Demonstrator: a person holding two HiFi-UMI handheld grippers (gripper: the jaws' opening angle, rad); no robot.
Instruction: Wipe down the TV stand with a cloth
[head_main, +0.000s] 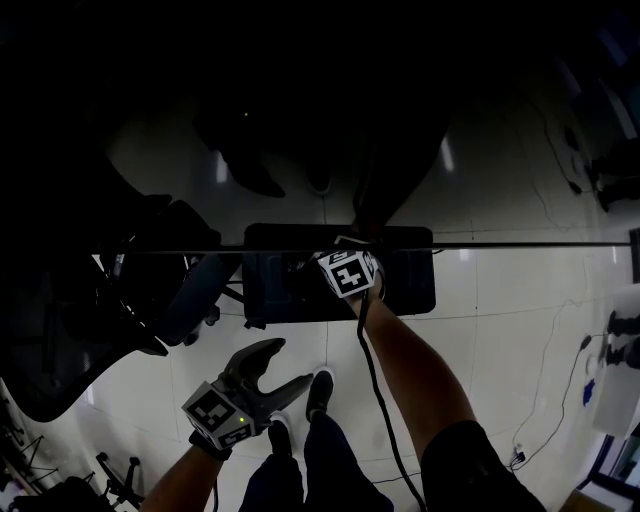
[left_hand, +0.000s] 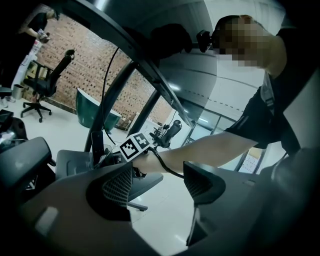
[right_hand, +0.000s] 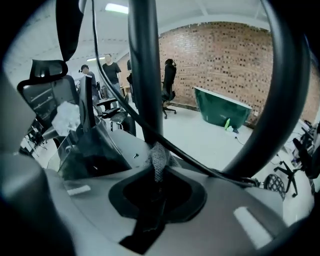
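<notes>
The TV stand's dark flat base (head_main: 405, 280) lies on the pale floor, and its black pole (right_hand: 145, 75) rises just ahead of my right gripper. My right gripper (head_main: 347, 272) is down on the base, shut on a grey mesh cloth (right_hand: 158, 159) that pokes out between its jaws against the grey base plate (right_hand: 120, 145). A black cable (right_hand: 200, 162) runs across in front of it. My left gripper (head_main: 292, 362) hangs open and holds nothing above the floor, short of the base. From the left gripper (left_hand: 159, 185) I see the right gripper's marker cube (left_hand: 135, 146) and the forearm.
A dark office chair (head_main: 190, 290) stands left of the base. The person's shoes (head_main: 318, 392) are just behind it. Cables trail on the floor at the right (head_main: 560, 370). A green tub (right_hand: 222, 107) and several people stand far off by the brick wall.
</notes>
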